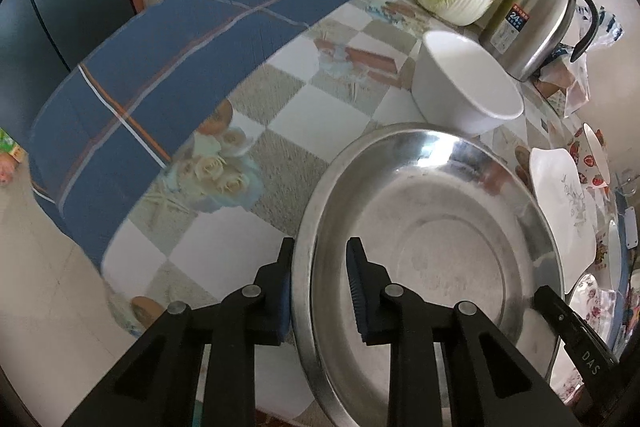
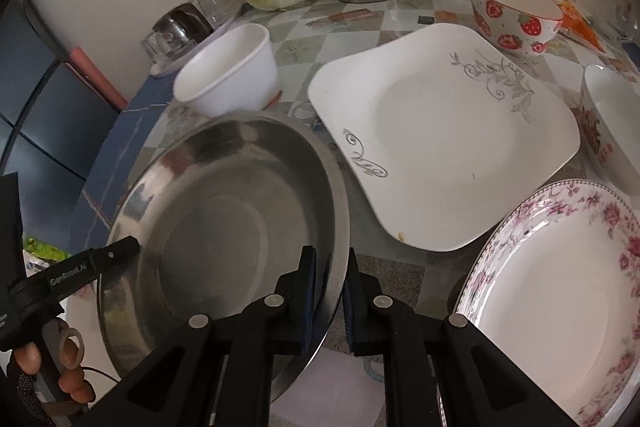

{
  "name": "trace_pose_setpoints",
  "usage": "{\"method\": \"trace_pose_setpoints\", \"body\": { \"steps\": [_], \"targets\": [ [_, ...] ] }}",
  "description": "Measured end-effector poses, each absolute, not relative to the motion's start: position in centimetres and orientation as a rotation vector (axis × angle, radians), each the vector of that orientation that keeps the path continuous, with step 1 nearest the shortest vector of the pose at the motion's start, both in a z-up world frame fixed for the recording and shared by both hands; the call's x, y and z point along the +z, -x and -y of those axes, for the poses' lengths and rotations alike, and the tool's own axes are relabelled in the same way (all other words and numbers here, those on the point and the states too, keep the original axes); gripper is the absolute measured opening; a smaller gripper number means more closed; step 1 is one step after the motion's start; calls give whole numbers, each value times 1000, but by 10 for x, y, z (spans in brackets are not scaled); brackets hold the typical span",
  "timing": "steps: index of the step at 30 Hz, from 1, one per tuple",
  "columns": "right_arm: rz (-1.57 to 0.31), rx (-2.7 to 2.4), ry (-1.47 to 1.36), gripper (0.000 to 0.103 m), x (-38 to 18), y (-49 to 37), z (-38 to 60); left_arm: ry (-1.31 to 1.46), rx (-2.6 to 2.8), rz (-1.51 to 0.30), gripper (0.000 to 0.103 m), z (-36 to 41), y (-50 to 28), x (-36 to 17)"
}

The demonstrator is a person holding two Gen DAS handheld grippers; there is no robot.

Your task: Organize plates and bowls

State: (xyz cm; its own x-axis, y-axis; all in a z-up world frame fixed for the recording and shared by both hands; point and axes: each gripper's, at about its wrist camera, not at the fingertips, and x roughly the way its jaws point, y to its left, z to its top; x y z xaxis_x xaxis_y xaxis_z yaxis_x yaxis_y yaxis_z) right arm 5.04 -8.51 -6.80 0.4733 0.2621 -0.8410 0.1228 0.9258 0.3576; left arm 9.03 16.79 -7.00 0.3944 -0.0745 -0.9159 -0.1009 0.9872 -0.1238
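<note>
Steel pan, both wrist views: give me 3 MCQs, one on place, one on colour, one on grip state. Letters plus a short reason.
1. What sits just behind the steel pan?
A. white bowl
B. strawberry bowl
C. kettle

2. What colour is the floral plate's rim pattern?
A. blue
B. pink
C. green

3. How do the grippers stand at the pan?
A. both clear of it
B. only one at the rim
C. each straddles the rim

Answers:
1 A: the white bowl stands right past the pan's far edge.
2 B: the floral plate carries pink roses.
3 C: left gripper and right gripper each have one finger inside and one outside the rim.
</note>
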Motion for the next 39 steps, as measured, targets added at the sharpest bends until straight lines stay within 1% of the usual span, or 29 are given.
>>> {"method": "trace_pose_setpoints", "body": {
  "steps": [9, 14, 18, 25, 31, 39],
  "targets": [
    [-1007, 154, -435, 15, -40, -43, 90, 119, 56, -1127, 26, -163, -88, -31],
    [-984, 149, -480, 16, -30, -44, 100, 78, 39, -1114, 26, -147, -87, -16],
    [-953, 120, -461, 16, -17, -41, 111, 49, 35, -1105, 26, -130, -88, -7],
    [-892, 68, -513, 16, -6, -42, 151, -21, -22, -1048, 26, -78, -105, 26],
    [-845, -35, -564, 16, 2, -41, 196, -95, -89, -990, 26, -16, -121, 50],
    [-795, -151, -614, 16, 11, -32, 249, -88, -133, -1004, 26, 31, -134, 47]
  ]
}}
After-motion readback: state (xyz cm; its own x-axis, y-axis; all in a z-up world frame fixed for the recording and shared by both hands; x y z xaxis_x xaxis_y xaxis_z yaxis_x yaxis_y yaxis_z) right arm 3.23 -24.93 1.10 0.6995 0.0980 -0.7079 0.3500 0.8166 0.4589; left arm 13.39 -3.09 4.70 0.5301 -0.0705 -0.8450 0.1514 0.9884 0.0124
